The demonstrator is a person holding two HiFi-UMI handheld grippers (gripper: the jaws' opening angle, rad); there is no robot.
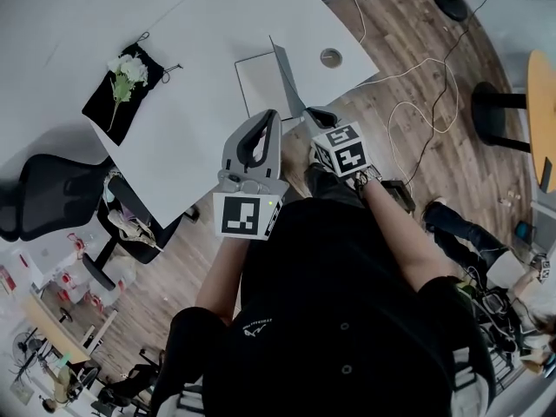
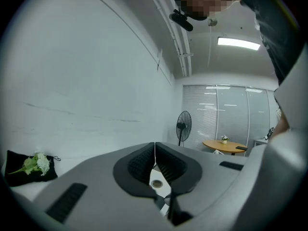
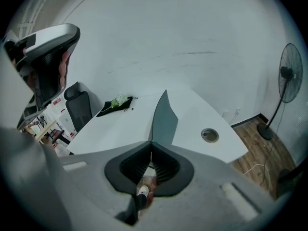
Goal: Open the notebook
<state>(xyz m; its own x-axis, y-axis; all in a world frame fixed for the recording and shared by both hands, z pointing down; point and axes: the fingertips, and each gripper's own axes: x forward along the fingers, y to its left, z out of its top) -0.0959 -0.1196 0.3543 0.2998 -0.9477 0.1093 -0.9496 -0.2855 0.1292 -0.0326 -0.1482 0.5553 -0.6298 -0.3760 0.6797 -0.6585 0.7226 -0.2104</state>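
Note:
The notebook [image 1: 257, 83] lies on the white table [image 1: 200, 33] near its front edge. Its grey cover [image 1: 287, 78] stands lifted, nearly upright, above the white page. My right gripper [image 1: 307, 114] is shut on the cover's near edge. In the right gripper view the cover [image 3: 164, 120] rises as a thin grey sheet from between the pads of the right gripper [image 3: 151, 154]. My left gripper [image 1: 267, 118] hovers just left of it at the table's edge, shut with nothing in it. In the left gripper view the left gripper [image 2: 154, 150] points level toward a wall, and the notebook is out of sight.
A black pouch with white flowers [image 1: 123, 81] lies at the table's far left. A round cable hole [image 1: 330, 57] sits right of the notebook. A black office chair [image 1: 42, 198] stands left of the table, cables [image 1: 417, 102] run over the wood floor, and a standing fan [image 3: 288, 81] is at right.

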